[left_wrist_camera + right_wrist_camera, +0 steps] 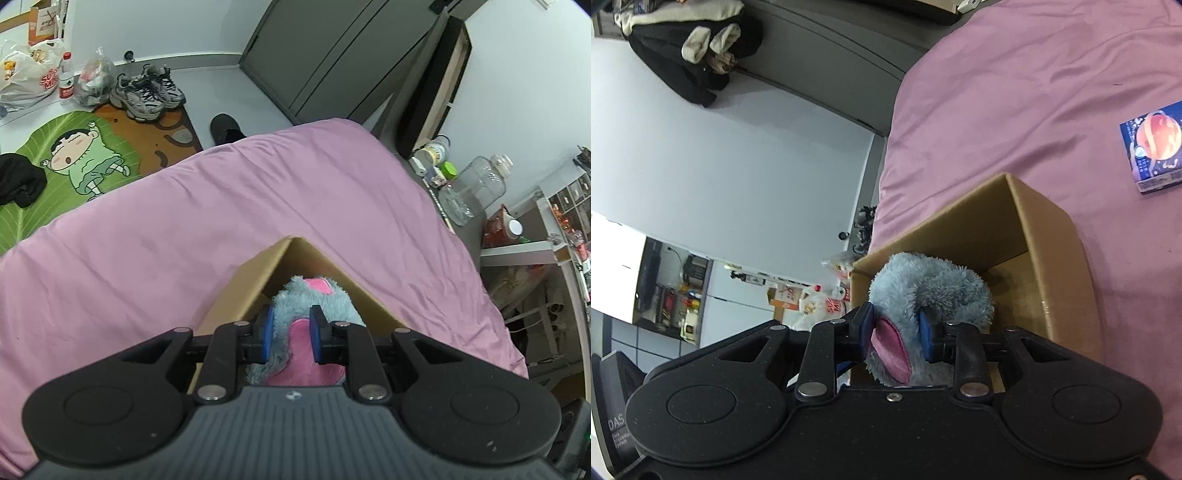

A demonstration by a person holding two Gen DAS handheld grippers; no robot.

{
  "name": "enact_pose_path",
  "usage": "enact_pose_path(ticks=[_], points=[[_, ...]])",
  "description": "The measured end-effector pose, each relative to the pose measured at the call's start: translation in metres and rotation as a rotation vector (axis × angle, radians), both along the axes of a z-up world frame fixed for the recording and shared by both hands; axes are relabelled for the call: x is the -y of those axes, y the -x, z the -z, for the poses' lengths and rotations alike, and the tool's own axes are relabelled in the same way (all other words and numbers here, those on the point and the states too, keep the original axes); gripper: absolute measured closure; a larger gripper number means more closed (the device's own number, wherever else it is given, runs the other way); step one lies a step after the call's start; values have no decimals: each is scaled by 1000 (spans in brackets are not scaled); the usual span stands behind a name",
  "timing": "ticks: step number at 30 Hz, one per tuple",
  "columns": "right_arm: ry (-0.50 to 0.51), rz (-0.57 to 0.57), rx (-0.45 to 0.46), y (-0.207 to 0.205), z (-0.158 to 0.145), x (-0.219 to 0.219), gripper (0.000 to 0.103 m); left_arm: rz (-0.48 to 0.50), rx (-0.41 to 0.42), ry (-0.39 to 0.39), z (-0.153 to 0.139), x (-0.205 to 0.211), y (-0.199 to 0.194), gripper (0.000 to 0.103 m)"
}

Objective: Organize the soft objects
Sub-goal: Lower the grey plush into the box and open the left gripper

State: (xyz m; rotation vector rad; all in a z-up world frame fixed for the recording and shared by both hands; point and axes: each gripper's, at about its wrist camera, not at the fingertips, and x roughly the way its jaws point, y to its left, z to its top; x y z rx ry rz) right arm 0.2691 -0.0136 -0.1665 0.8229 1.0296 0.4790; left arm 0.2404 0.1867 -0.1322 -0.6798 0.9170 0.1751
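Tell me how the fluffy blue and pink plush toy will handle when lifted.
The fluffy blue and pink plush toy is probably floppy: it bulges around the right gripper. It's likely light and squashy, since the left gripper pinches its fur too. Slipping seems unlikely, and it shouldn't break if dropped into the brown cardboard box.

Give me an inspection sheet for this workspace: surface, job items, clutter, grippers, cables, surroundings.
Surface: pink bedsheet, wrinkled.
Job's things: blue-and-pink plush toy over the open cardboard box standing on the bed.
Clutter: blue printed box lying on the sheet.
Grippers: left gripper and right gripper each shut on the plush toy.
Cables: nothing seen.
Surroundings: sneakers, cartoon rug, plastic bags, dark wardrobe, cluttered shelves.
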Motion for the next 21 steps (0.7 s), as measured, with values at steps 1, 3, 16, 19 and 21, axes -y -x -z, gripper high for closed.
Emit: enact_pose_path(ticks=[1,3,16,19,21], points=[[7,-3,-3,0,0,-1,75,-6,-7,0,2,-1,0,84],[20,-6,-2,0,0,-3,75,-15,-15,11,5,-3,-1,84],[-8,-8,38,14,-31,18,43,-36,9,-49,-28,9,10,72],[-5,-12,53,21,-41,27,42,-20,24,-71,-40,17,16,69],[-5,-4,60,26,-46,33,41,-7,33,-82,-47,22,19,66]])
